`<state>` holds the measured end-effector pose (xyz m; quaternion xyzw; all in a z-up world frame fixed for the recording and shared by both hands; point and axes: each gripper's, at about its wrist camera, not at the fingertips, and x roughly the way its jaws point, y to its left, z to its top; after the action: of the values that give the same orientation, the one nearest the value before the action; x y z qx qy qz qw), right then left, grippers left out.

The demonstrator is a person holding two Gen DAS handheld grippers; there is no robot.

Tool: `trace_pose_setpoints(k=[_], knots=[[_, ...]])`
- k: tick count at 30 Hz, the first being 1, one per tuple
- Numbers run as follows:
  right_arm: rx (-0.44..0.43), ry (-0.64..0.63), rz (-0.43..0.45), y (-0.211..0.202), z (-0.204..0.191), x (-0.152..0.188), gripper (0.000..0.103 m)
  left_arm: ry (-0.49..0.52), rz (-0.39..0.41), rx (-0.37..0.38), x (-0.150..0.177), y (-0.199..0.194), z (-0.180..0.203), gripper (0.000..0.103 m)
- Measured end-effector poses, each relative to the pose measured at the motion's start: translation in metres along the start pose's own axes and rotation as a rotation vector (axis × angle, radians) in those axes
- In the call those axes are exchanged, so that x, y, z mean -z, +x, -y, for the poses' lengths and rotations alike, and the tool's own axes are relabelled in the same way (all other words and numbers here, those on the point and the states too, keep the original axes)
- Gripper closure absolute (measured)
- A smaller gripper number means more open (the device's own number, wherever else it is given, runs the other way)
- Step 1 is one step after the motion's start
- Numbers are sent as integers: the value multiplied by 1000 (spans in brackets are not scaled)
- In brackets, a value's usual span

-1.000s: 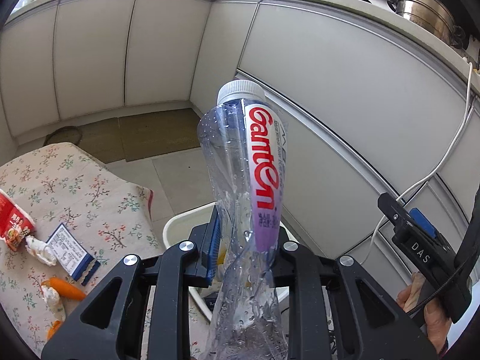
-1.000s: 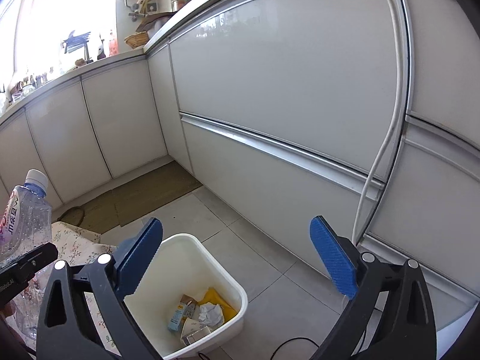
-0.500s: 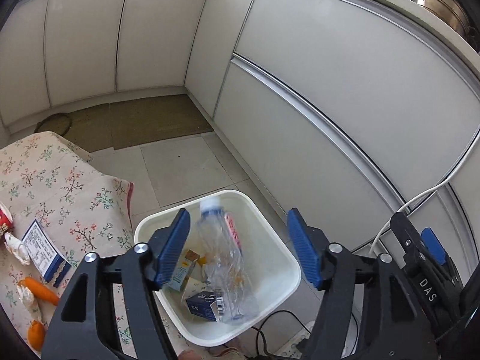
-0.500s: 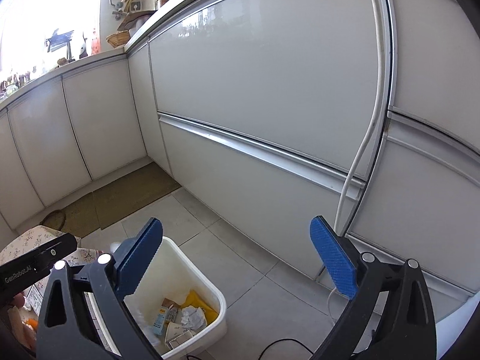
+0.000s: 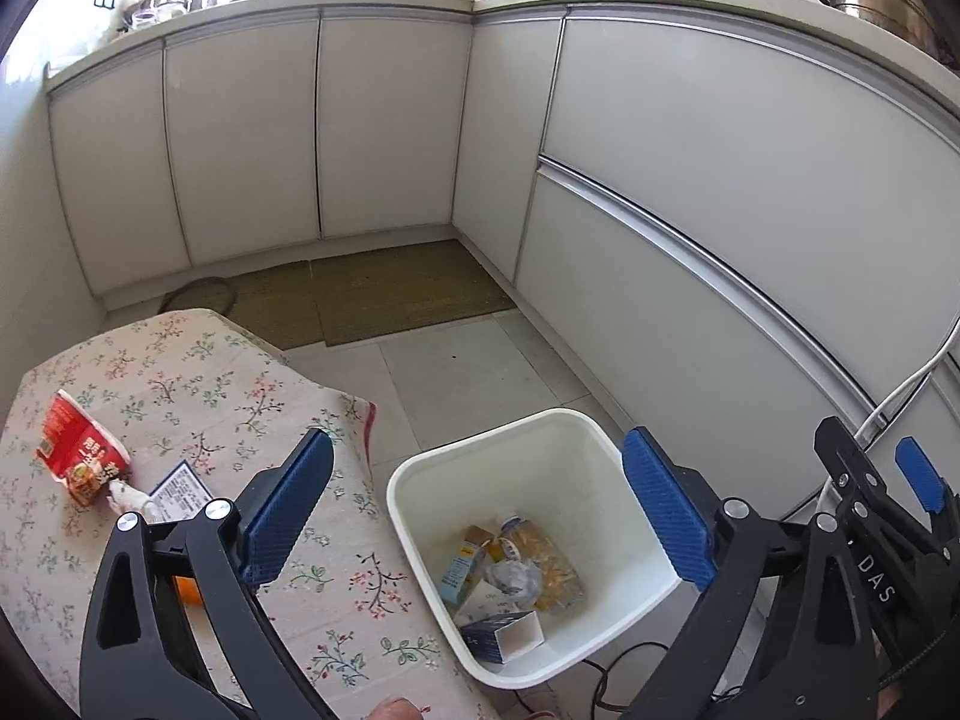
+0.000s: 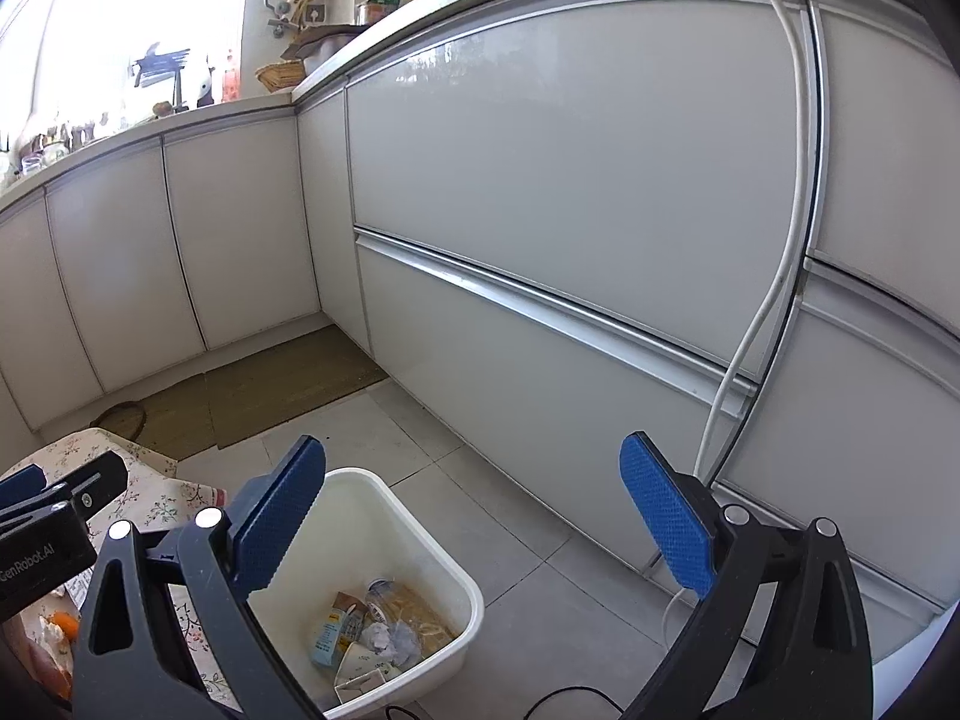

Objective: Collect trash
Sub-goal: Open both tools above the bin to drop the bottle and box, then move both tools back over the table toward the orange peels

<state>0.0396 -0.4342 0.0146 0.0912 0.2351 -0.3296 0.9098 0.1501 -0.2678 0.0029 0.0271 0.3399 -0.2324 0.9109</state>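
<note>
The white bin on the floor beside the table holds the bottle, cartons and crumpled paper. Both the left gripper and the right gripper hang above it, jaws wide and empty. A red wrapper lies on the table.

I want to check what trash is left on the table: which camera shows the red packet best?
The left wrist view: the red packet lies in full sight on the floral tablecloth, beside a crumpled tissue. The right wrist view shows only a strip of that table, mostly behind the left gripper; the packet cannot be made out there.
</note>
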Motion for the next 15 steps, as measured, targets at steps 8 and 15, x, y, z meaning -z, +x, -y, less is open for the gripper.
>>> trace_pose_setpoints(k=[8, 15], knots=[[-36, -60, 14, -9, -23, 5, 7, -15, 5, -61, 4, -11, -15, 7], [-74, -120, 19, -16, -46, 12, 7, -31, -8, -110, 9, -16, -37, 7]])
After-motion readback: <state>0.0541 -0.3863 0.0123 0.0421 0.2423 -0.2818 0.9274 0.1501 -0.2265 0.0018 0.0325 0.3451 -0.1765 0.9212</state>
